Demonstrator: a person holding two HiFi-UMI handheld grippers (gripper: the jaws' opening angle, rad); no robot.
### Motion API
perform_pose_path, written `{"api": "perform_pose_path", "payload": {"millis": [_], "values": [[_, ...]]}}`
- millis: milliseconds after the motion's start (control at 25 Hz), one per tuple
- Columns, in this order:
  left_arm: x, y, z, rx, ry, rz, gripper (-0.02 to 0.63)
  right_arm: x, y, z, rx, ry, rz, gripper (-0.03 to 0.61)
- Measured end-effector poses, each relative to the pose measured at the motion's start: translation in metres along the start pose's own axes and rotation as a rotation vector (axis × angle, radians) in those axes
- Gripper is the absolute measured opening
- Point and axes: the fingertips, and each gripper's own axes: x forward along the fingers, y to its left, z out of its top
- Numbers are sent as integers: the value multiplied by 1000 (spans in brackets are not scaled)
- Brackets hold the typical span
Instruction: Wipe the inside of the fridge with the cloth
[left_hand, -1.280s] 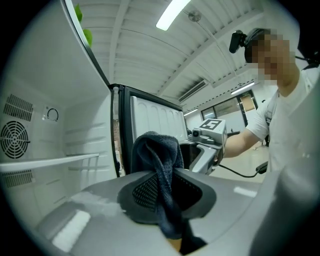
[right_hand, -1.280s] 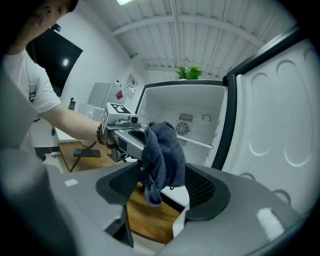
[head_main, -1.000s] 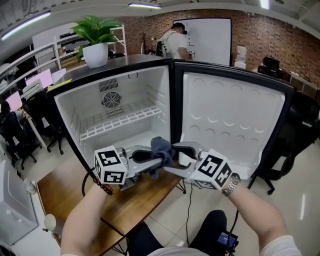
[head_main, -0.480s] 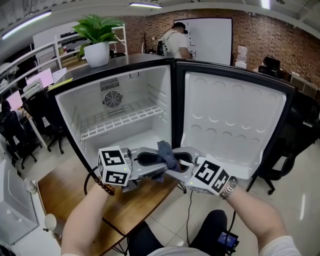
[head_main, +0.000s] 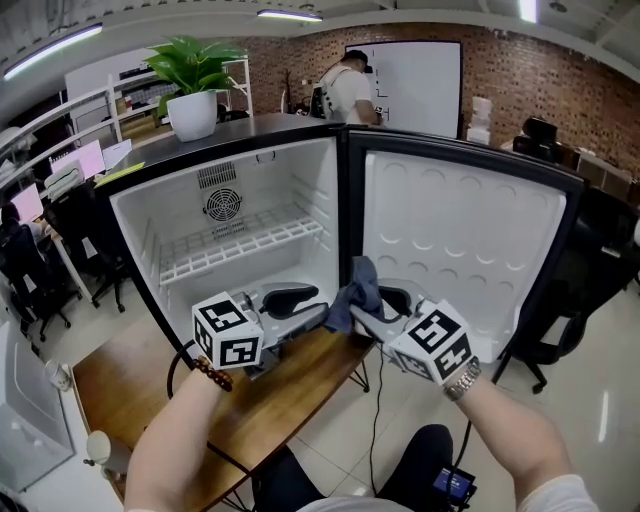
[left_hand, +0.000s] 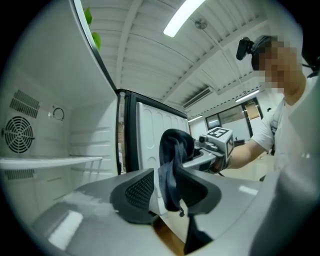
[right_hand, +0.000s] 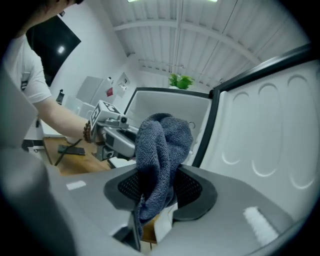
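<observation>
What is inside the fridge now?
A white wire shelf and a round fan grille on the back wall. The left claw and cloth cover part of its floor.

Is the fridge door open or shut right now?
Open: the fridge door stands swung wide to the right, baring the wire shelf inside.

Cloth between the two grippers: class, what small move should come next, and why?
Probably draw the left gripper back off the cloth. Its jaws have just been opening and stand apart round it, while the right gripper, whose jaws have just been closing, pinches it in front of the open fridge.
</observation>
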Motion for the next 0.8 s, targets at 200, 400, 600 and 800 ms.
{"api": "perform_pose_path", "payload": {"millis": [200,400,600,800], "values": [[26,26,-20,-38,28,165,155,-21,-51,27,53,-43,-193,149],[63,37,-41,-87,76,262,186,-34,-88,61,72,-82,-312,143],[85,41,-55,-127,104,333,187,-29,-103,99,15,-105,-361,141],[98,44,-60,-143,116,365,183,-13,-113,123,0,-95,-364,141]]}}
